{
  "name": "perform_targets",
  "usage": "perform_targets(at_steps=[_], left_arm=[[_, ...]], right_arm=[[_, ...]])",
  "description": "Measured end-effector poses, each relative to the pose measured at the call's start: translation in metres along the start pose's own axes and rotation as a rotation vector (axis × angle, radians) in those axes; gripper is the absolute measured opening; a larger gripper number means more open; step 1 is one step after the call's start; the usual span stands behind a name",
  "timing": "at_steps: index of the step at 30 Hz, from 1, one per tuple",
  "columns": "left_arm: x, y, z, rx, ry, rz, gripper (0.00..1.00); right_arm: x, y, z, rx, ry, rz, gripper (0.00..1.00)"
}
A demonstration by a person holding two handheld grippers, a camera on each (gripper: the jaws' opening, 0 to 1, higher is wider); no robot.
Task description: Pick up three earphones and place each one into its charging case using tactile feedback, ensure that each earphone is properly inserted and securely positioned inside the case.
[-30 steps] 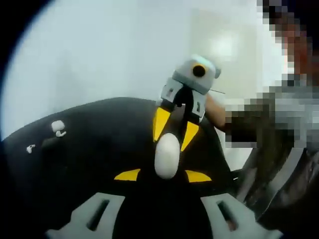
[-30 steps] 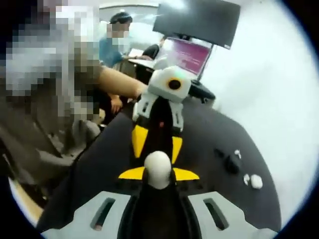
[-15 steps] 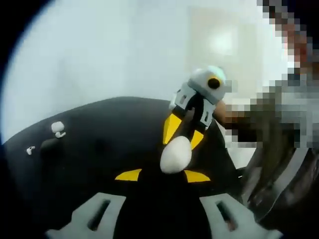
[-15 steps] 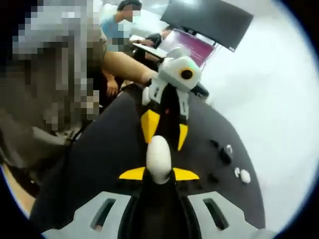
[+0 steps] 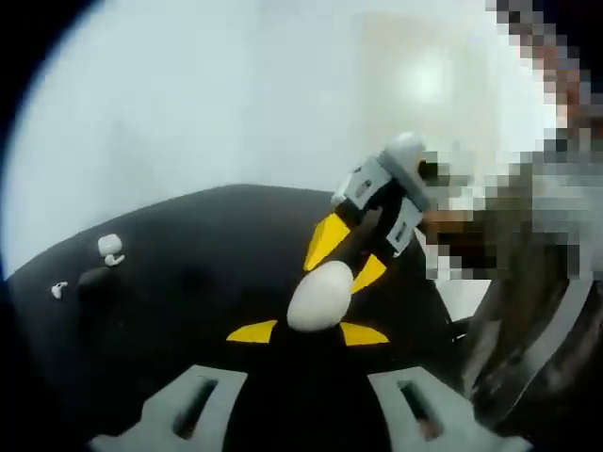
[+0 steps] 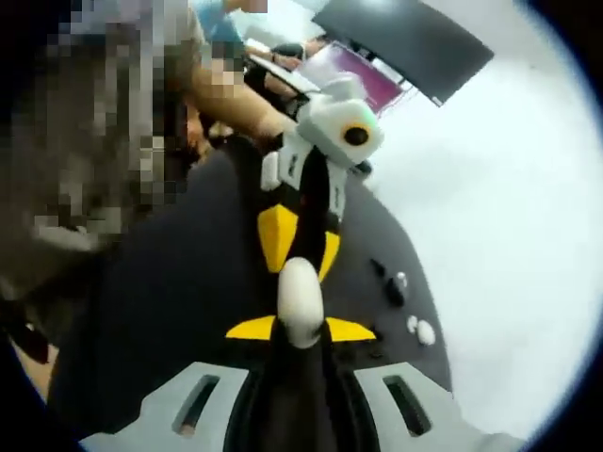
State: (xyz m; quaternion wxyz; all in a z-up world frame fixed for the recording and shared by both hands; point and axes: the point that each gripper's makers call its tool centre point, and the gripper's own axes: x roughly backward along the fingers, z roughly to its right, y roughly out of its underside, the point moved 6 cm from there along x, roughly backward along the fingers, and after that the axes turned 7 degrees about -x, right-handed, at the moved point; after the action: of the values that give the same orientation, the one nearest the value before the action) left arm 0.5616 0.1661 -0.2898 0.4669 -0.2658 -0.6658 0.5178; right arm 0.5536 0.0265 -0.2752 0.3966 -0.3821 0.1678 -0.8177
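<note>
A white oval charging case (image 5: 320,297) hangs above the black table (image 5: 188,245), pinched from two sides. My left gripper (image 5: 308,331) is shut on it from below. My right gripper (image 5: 341,271) comes in from the upper right and is shut on its far end. In the right gripper view the same case (image 6: 299,299) sits between my right gripper (image 6: 300,329) and my left gripper (image 6: 301,266). Far off on the table lie a small white case (image 5: 110,247), a loose white earphone (image 5: 58,289) and a dark case (image 5: 94,276).
The dark case (image 6: 391,292), an earphone (image 6: 400,280) and two small white pieces (image 6: 422,330) lie near the table's right edge. A person's arm (image 6: 236,94) reaches in from the left. A dark monitor (image 6: 405,42) stands behind, before a white wall.
Both hands have rolled and shifted with the case still held between the grippers. In the left gripper view the right gripper leans further right and the case now lies tilted.
</note>
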Motion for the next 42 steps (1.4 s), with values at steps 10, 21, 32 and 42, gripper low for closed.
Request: perform_targets(at_steps=[10,21,32,42], left_arm=[[0.007,0.004,-0.003,0.03,-0.034,-0.009,0.22],[0.014,0.006,0.012,0.007,-0.02,-0.039,0.23],[-0.001,0.007,-0.011,-0.004,-0.089,-0.058,0.24],[-0.001,0.009,-0.038,-0.001,-0.181,-0.072,0.23]], right_arm=[[0.003,-0.005,-0.009,-0.277,-0.044,-0.002,0.25],[0.008,0.01,-0.003,-0.621,-0.189,0.143,0.38],[0.01,0.011,-0.015,-0.63,-0.249,0.135,0.36],[0.005,-0.024,-0.034,-0.642,-0.384,0.276,0.32]])
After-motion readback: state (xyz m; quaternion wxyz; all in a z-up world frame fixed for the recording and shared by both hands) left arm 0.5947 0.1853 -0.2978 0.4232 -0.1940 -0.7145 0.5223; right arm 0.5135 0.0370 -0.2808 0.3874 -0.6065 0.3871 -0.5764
